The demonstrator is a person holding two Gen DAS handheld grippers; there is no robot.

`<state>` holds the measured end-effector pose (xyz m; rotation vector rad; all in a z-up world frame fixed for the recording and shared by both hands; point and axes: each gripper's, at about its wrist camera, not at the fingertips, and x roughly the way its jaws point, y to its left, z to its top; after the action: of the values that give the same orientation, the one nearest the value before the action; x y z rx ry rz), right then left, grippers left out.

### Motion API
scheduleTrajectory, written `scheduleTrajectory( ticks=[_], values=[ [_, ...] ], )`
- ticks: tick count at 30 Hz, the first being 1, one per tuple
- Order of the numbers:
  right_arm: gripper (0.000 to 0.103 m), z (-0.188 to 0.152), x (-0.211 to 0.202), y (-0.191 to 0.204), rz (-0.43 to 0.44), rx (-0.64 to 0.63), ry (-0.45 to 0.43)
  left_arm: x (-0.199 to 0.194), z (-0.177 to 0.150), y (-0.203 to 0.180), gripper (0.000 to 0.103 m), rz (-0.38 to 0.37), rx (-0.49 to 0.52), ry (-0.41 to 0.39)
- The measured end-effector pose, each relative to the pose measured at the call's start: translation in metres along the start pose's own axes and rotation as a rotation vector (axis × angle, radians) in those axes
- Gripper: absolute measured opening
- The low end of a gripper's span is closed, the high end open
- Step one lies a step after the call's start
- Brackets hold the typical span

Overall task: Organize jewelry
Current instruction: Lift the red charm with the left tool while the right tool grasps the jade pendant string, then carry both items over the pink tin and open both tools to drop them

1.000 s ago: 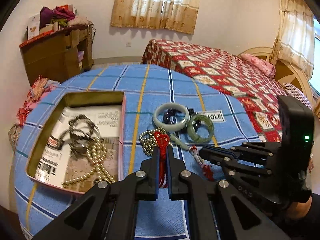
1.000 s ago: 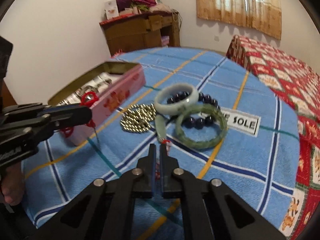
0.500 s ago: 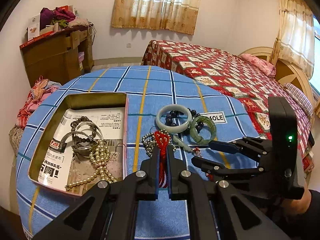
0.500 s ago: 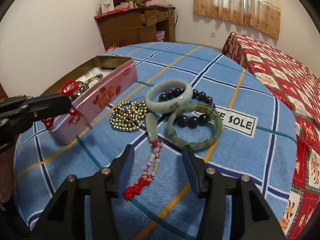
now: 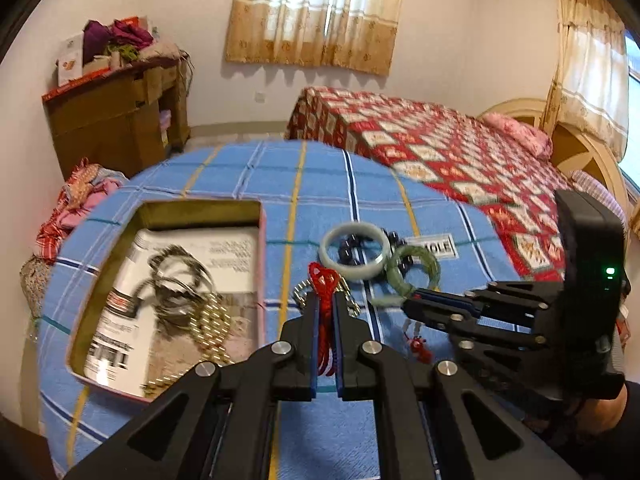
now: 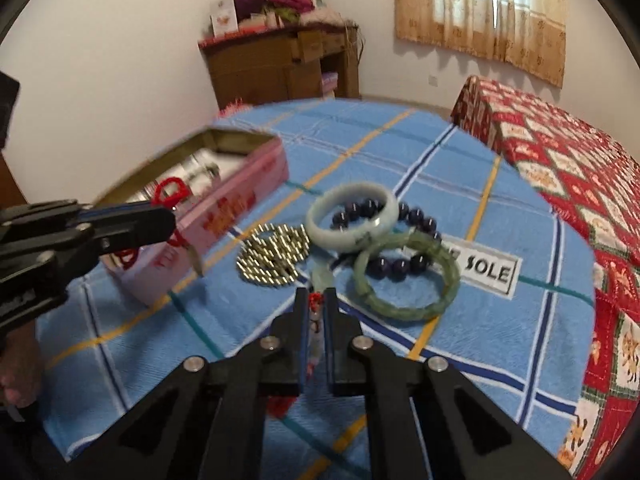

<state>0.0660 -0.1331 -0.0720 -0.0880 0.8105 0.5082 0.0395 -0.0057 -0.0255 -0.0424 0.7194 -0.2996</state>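
Observation:
My left gripper (image 5: 326, 300) is shut on a red knotted cord (image 5: 323, 280), held above the blue cloth beside the pink tin (image 5: 262, 240); it also shows in the right wrist view (image 6: 170, 212). My right gripper (image 6: 316, 300) is shut on the beaded red tassel pendant (image 6: 316, 322) with a jade piece (image 6: 322, 278). On the cloth lie a pale jade bangle (image 6: 352, 216), a green bangle (image 6: 408, 276), a dark bead bracelet (image 6: 416, 216) and a gold bead chain (image 6: 276, 256). The tin holds silver bangles (image 5: 176, 280) and a pearl necklace (image 5: 208, 328).
The round table with the blue plaid cloth (image 5: 240, 176) drops off all around. A bed with a red quilt (image 5: 440, 140) stands to the right and a wooden cabinet (image 5: 116, 120) at the back left. A "SOLE" label (image 6: 486, 270) lies by the bangles.
My right gripper opened half a second ago and has now closed on the tassel pendant. My left gripper keeps the red cord and has shifted a little.

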Motion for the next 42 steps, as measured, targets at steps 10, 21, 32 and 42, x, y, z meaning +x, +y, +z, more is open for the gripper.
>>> scheduleTrajectory(
  ticks=[10,21,32,42],
  values=[
    [0.008,0.031,-0.034,0.015,0.047,-0.021,-0.096,-0.036,0.017,0.024,0.005,0.032,-0.030,-0.082],
    [0.008,0.056,-0.040,0.035,0.090,-0.073,-0.139,-0.054,0.027,0.069,0.005,0.103,-0.088,-0.109],
    [0.008,0.076,-0.036,0.067,0.146,-0.134,-0.163,-0.057,0.028,0.101,0.005,0.139,-0.149,-0.107],
    [0.008,0.082,-0.020,0.092,0.211,-0.158,-0.151,-0.047,0.018,0.112,0.005,0.144,-0.171,-0.083]
  ],
)
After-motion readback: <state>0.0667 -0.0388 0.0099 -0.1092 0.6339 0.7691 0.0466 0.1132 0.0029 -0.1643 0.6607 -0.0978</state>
